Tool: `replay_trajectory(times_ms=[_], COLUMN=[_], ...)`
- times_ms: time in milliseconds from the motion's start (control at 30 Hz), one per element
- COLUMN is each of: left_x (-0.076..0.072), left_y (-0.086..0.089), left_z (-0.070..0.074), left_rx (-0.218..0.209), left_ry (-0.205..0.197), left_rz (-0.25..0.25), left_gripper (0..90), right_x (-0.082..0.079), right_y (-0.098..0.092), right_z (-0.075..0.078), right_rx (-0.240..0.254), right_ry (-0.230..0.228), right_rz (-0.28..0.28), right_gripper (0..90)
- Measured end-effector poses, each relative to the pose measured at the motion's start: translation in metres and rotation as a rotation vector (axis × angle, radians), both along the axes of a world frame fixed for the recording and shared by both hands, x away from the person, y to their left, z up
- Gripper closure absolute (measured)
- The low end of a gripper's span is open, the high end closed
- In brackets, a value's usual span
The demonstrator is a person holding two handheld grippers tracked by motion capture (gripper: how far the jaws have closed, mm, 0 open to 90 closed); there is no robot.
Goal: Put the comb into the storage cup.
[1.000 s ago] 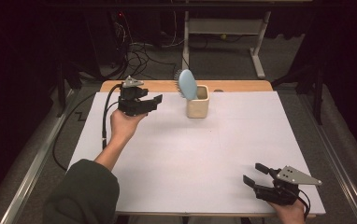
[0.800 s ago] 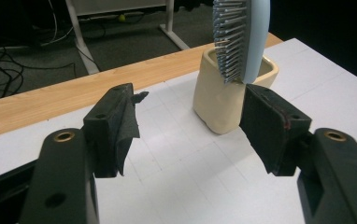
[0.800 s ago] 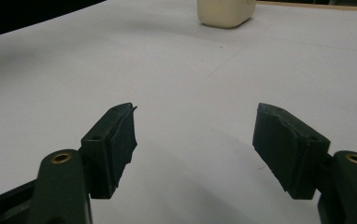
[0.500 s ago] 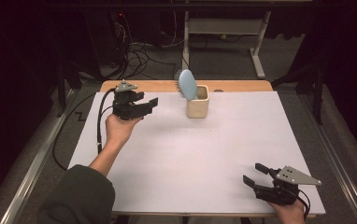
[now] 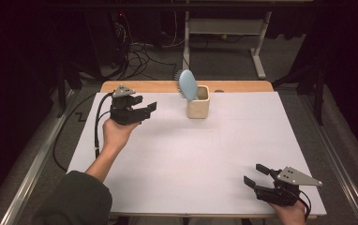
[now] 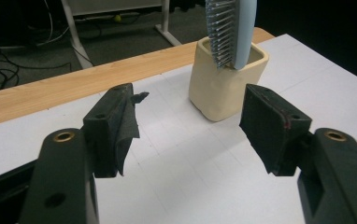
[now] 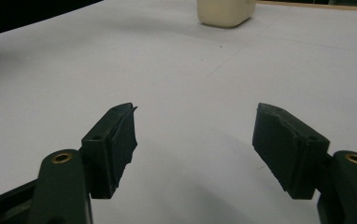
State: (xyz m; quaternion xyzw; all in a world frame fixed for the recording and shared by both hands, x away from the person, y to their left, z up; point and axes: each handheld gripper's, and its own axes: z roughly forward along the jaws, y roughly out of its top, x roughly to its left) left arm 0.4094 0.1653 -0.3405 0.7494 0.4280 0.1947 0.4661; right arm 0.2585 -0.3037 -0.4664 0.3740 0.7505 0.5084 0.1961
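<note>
A pale blue hairbrush (image 5: 187,85) stands head-up in a cream square cup (image 5: 198,107) at the back middle of the white table. My left gripper (image 5: 148,108) hovers left of the cup, a short way off, open and empty, pointing toward it. In the left gripper view the cup (image 6: 225,88) and the hairbrush (image 6: 232,30), bristles to the left, sit just beyond the spread jaws (image 6: 190,126). My right gripper (image 5: 257,174) rests near the front right corner of the table, open with nothing between its fingers. The right gripper view looks across bare table to the cup (image 7: 225,11) far off.
The white table top (image 5: 205,154) has a wooden strip (image 5: 158,86) along its back edge. Behind it are a desk frame (image 5: 224,28) and tangled cables (image 5: 139,56) on the floor. A black cable (image 5: 97,126) trails from the left gripper.
The left hand has drifted slightly toward the back of the table. The right gripper has stayed put.
</note>
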Motion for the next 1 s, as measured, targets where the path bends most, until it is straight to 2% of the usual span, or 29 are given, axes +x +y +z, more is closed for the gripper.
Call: replay_trajectory(times_ms=[433,1000], left_x=[-0.013,-0.026], left_y=[0.007,0.017], left_z=[-0.003,-0.009], left_rx=[0.012,-0.006], left_ry=[-0.010,-0.004], left_rz=[-0.010,-0.016], left_gripper=[36.6,36.4], right_x=[0.000,0.000], right_y=[0.000,0.000], right_z=[0.000,0.000], right_rx=[-0.001,-0.005], right_ry=[0.004,0.001], right_rz=[0.001,0.000], right_gripper=[30.9,31.0])
